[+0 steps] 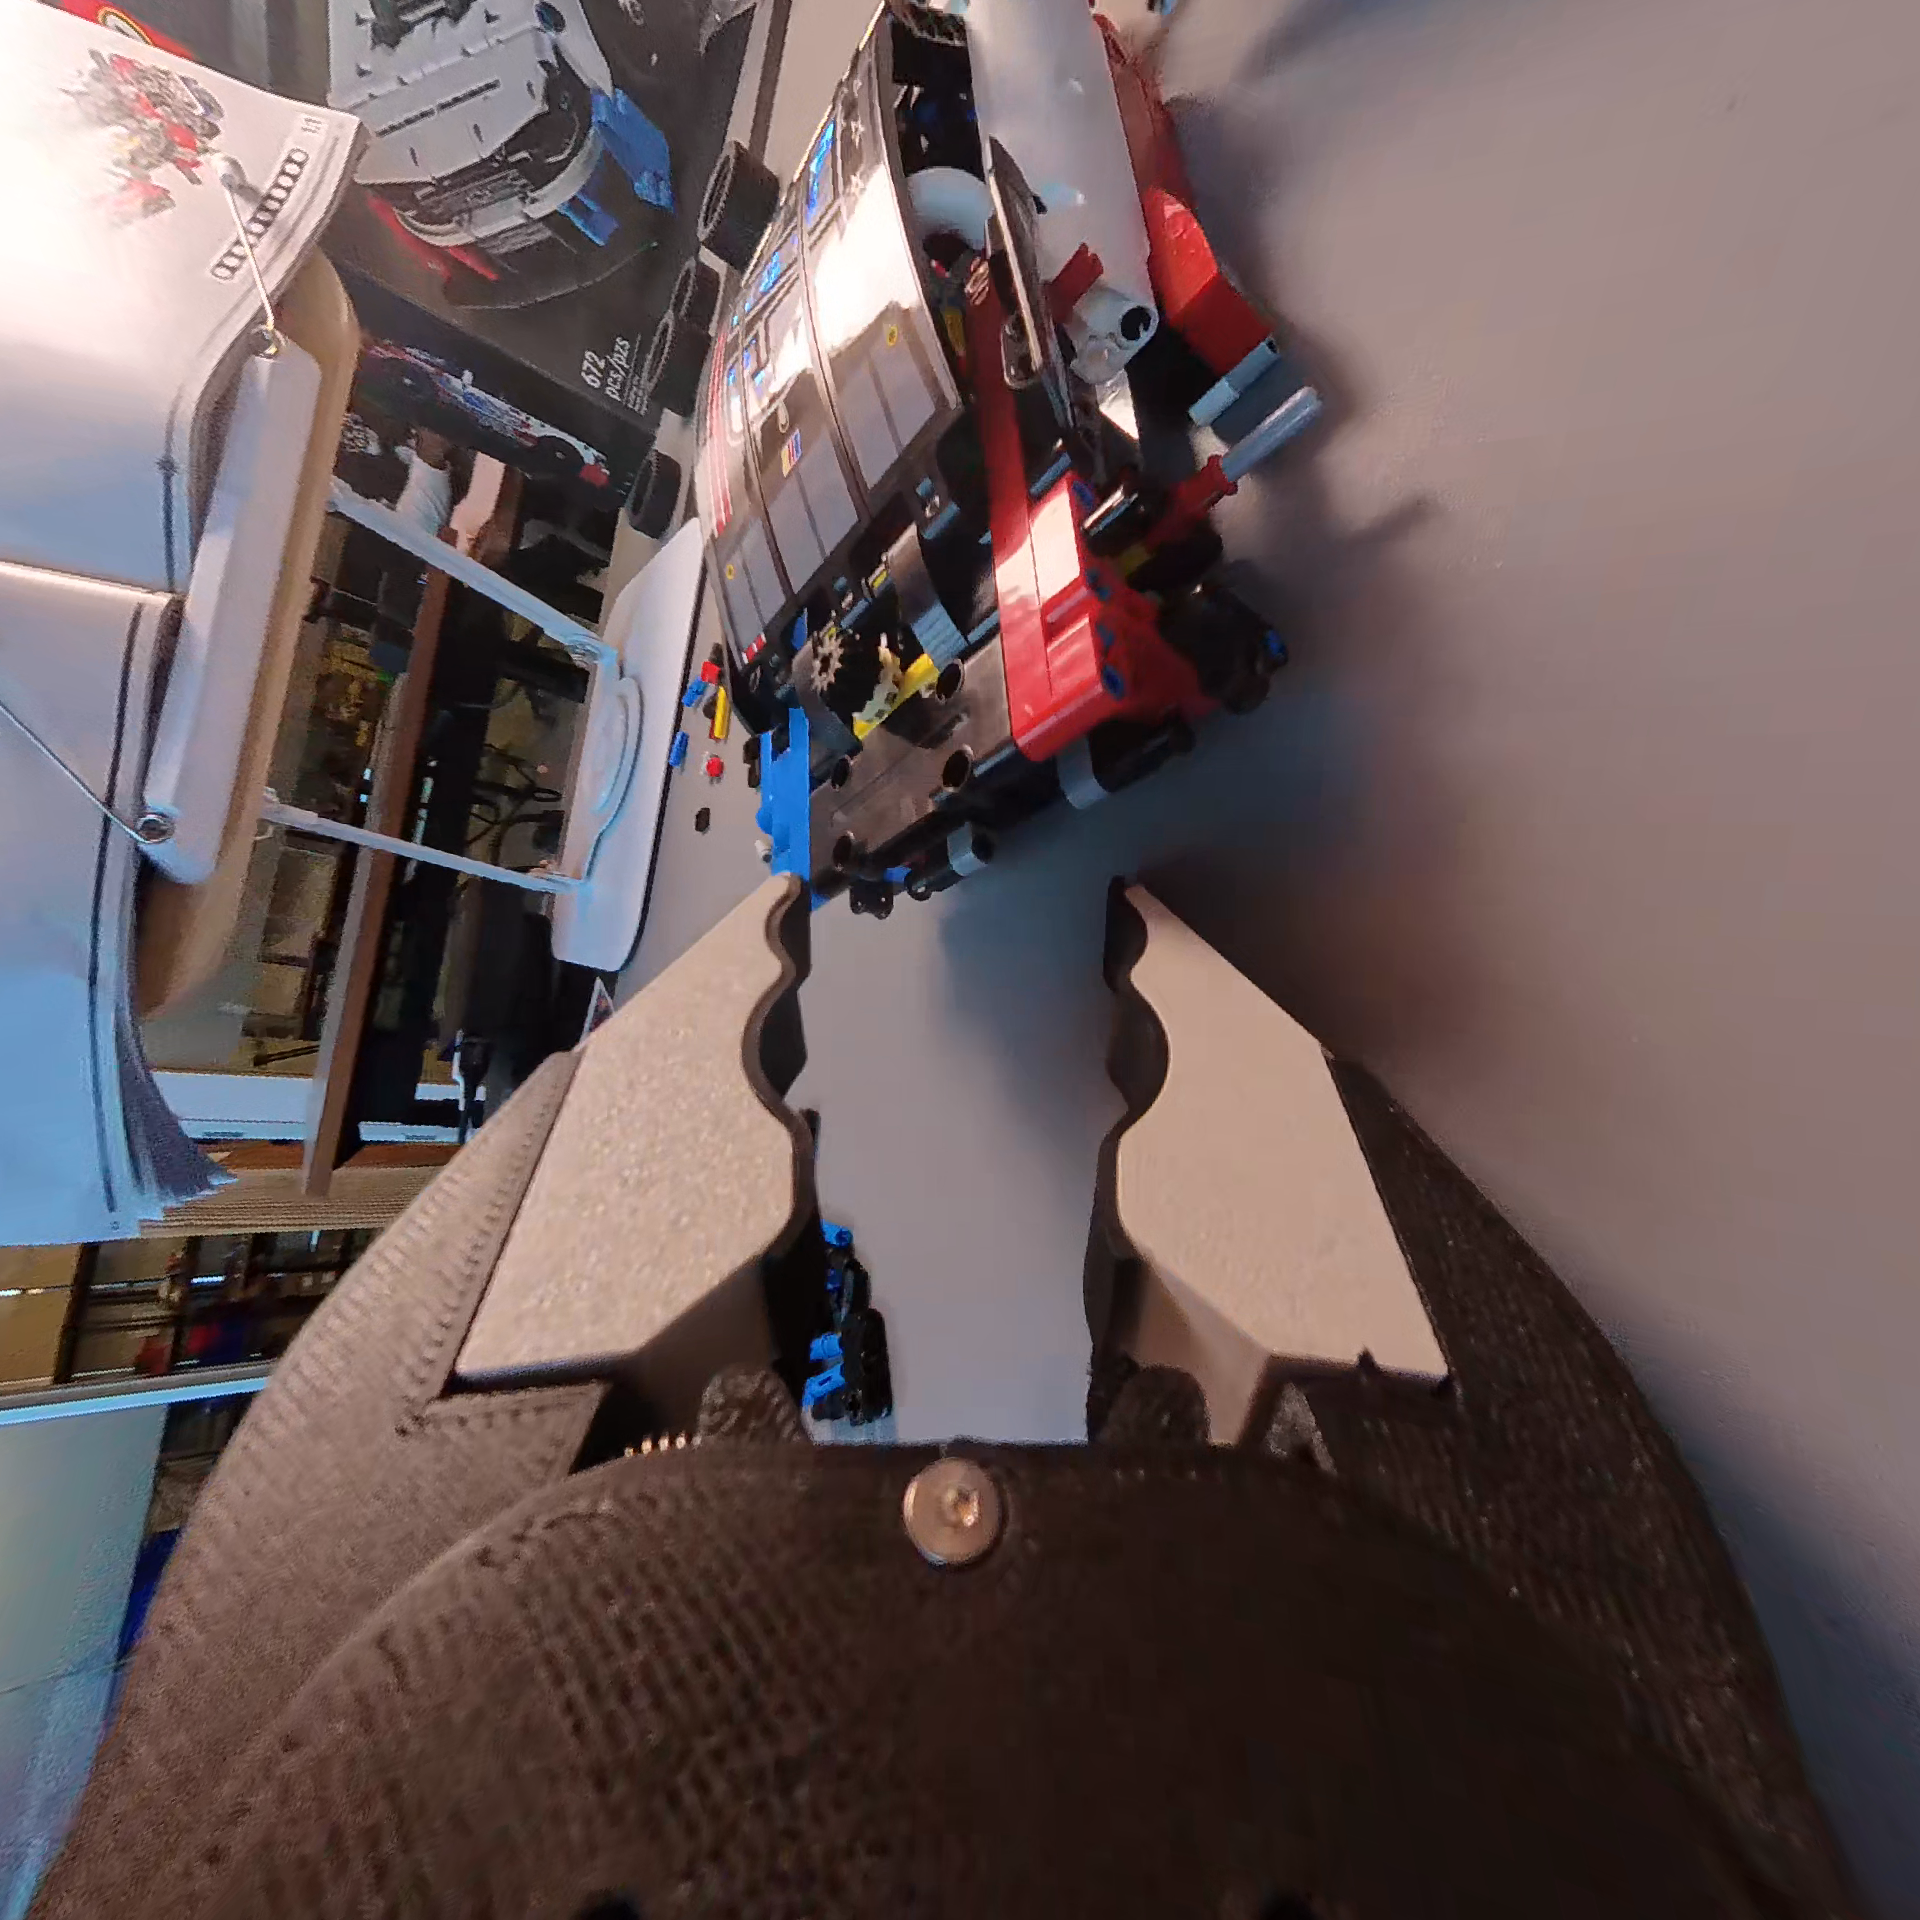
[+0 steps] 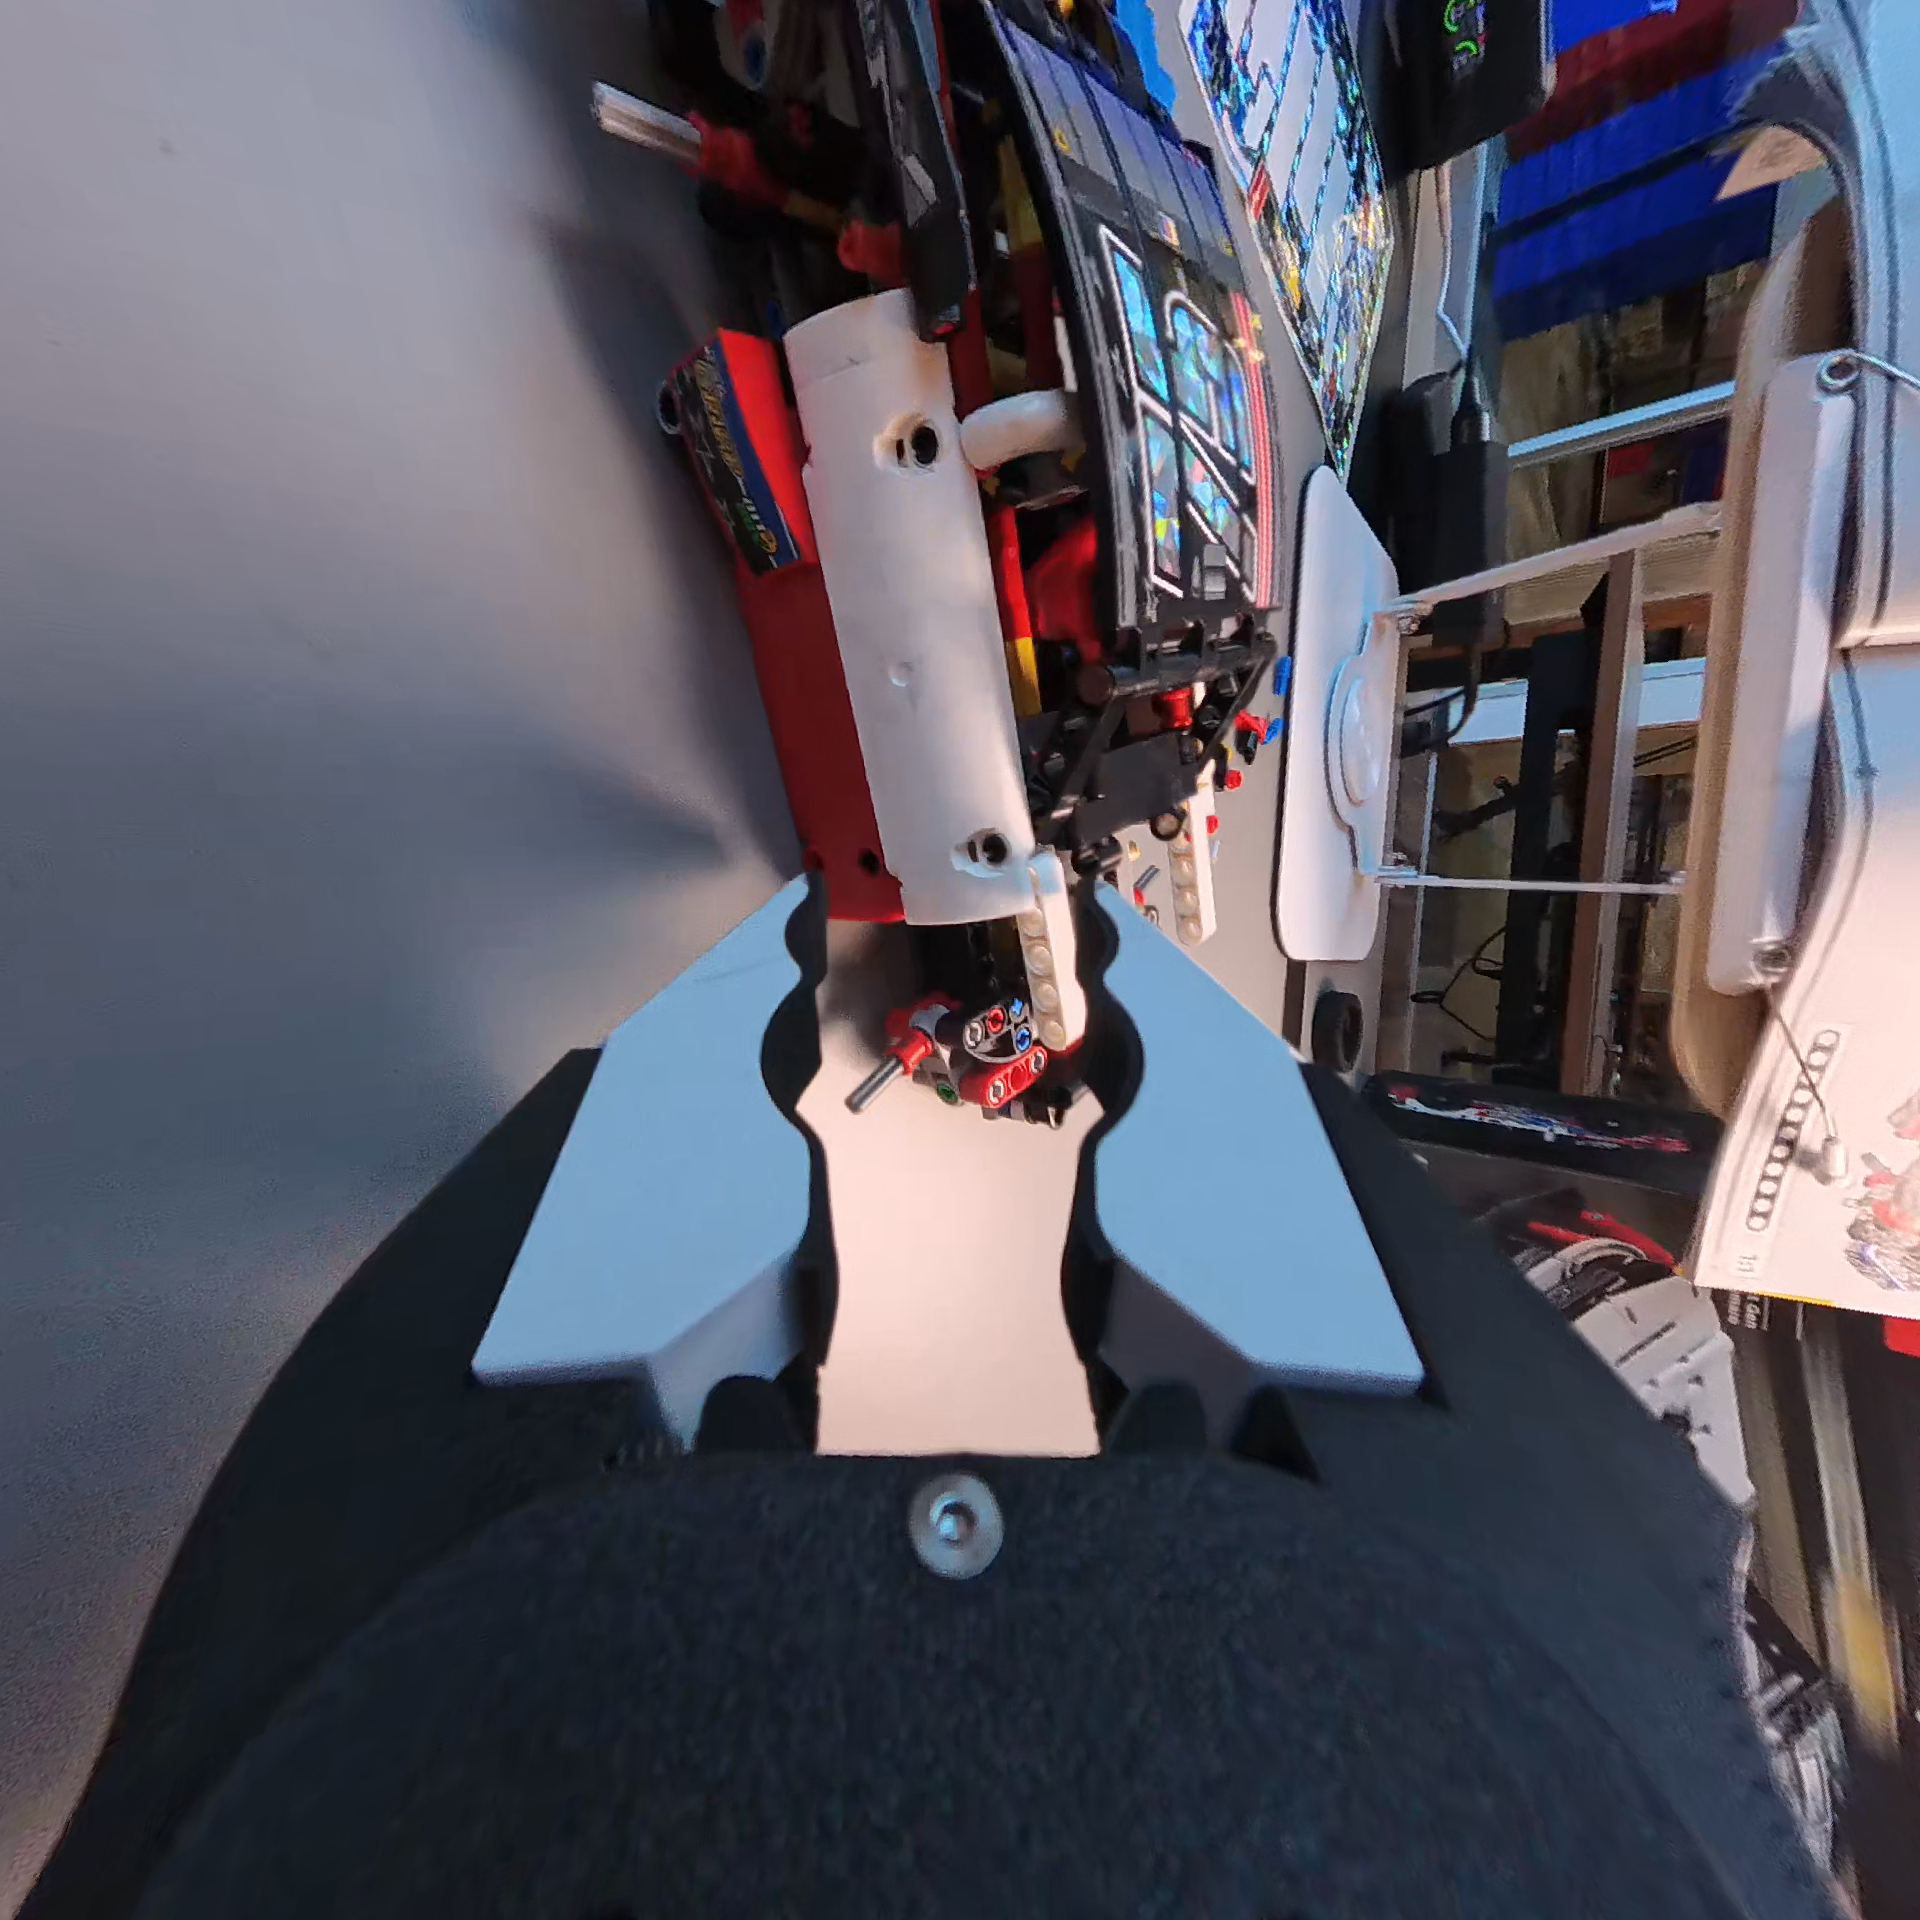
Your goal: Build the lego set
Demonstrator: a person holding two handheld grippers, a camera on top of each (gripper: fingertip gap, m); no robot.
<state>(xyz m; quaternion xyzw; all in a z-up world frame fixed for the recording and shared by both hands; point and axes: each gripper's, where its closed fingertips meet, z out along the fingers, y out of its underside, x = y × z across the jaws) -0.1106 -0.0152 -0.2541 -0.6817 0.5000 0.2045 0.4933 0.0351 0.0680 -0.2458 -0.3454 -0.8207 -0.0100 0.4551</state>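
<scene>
The partly built lego car [image 1: 997, 540], red, black and white, stands on the grey table just beyond my left gripper [image 1: 958, 899]. That gripper is open and empty, its tips close to the car's black and blue end. A small black and blue lego assembly [image 1: 847, 1325] lies on the table by the base of the left finger. In the right wrist view the car [image 2: 914, 644] shows its white side panel. My right gripper [image 2: 958, 904] is open, its jaws either side of the car's end, where a white beam [image 2: 1047, 966] and a red and black joint [image 2: 982, 1055] stick out.
An instruction booklet [image 1: 114, 312] rests on a wooden stand with a white base [image 1: 623, 748]. The lego box [image 1: 499, 187] lies behind, with black tyres [image 1: 740, 203] near it. Several small loose pieces [image 1: 712, 717] lie by the car. A sticker sheet [image 2: 1299, 187] lies on the table beyond the car. My hands' fingertips stand some 20 cm from each other.
</scene>
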